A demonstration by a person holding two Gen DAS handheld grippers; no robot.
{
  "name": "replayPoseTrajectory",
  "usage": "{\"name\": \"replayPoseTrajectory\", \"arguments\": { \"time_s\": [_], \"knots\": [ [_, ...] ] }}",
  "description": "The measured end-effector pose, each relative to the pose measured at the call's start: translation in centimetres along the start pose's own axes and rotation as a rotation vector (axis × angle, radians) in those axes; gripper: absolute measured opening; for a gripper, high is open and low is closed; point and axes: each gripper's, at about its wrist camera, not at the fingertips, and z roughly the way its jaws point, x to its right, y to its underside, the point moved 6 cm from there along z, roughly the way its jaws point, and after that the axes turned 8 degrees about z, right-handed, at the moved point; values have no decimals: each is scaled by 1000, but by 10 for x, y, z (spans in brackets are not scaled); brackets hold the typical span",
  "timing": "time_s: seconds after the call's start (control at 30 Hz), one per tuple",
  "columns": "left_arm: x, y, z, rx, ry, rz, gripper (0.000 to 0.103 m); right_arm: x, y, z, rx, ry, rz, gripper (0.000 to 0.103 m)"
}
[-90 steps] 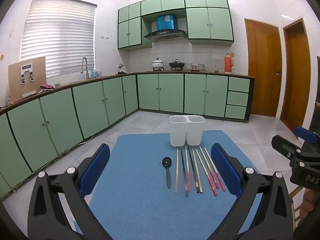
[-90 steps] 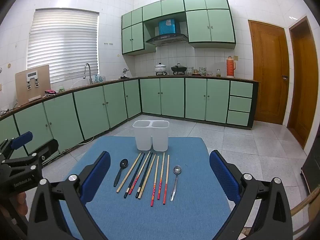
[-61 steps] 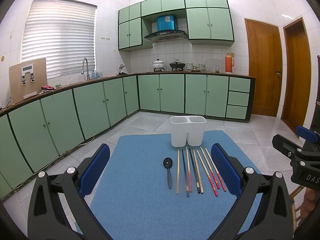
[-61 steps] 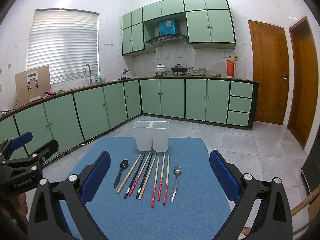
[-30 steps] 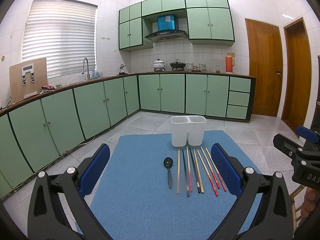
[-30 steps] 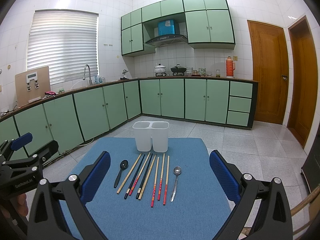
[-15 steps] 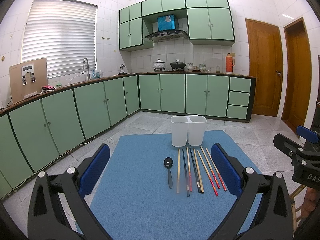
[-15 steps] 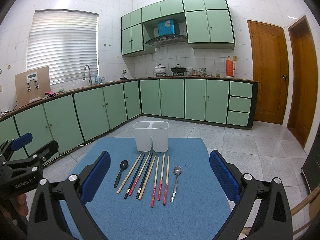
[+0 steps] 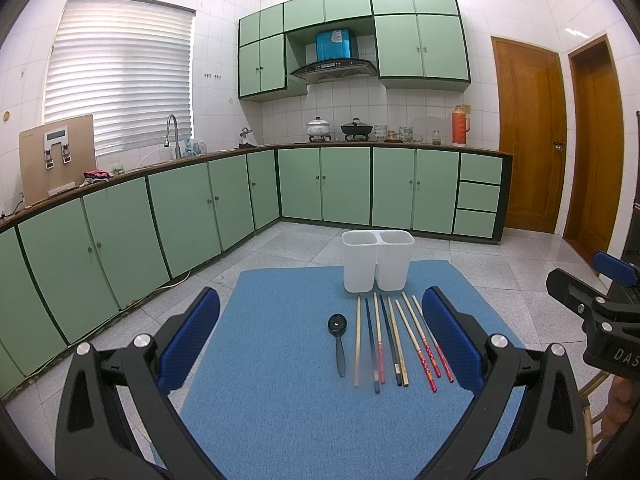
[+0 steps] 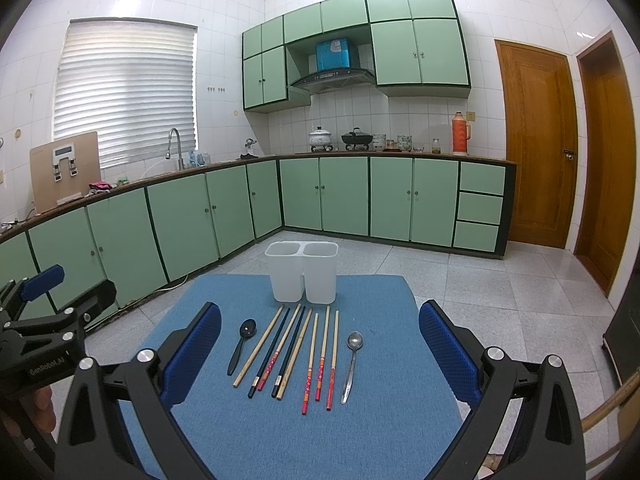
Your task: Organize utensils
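A white two-compartment utensil holder (image 9: 377, 260) (image 10: 302, 272) stands empty at the far side of a blue mat (image 9: 280, 360) (image 10: 380, 420). In front of it lie a black spoon (image 9: 338, 340) (image 10: 241, 342), several chopsticks (image 9: 394, 340) (image 10: 296, 350) in a row, and a metal spoon (image 10: 352, 360), hidden behind my left gripper's right finger in the left wrist view. My left gripper (image 9: 320, 344) and right gripper (image 10: 320, 352) are both open and empty, held above the mat's near side.
Green kitchen cabinets (image 9: 180, 208) line the left and back walls. Two wooden doors (image 10: 536, 148) are at the right. Tiled floor (image 10: 500, 292) surrounds the mat. Each gripper shows at the edge of the other's view.
Both views have barely shifted; the utensils and holder lie as before and both grippers stay open.
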Motion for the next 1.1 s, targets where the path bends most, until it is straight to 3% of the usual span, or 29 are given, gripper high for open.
{"name": "replayPoseTrajectory", "arguments": {
  "time_s": [0.33,0.63,0.8,0.97,1.1],
  "knots": [
    [-15,3,19,-42,-1,-17,98,1,5,13,-12,11,1,97],
    [-38,31,88,-233,-4,-42,98,27,8,66,-92,64,-2,97],
    [-47,42,140,-320,1,-29,98,42,13,119,-189,80,-15,96],
    [-44,56,194,-429,7,-18,98,55,20,176,-304,90,-13,85],
    [-35,67,240,-535,37,-10,98,68,34,226,-457,69,21,75]
  ]
}}
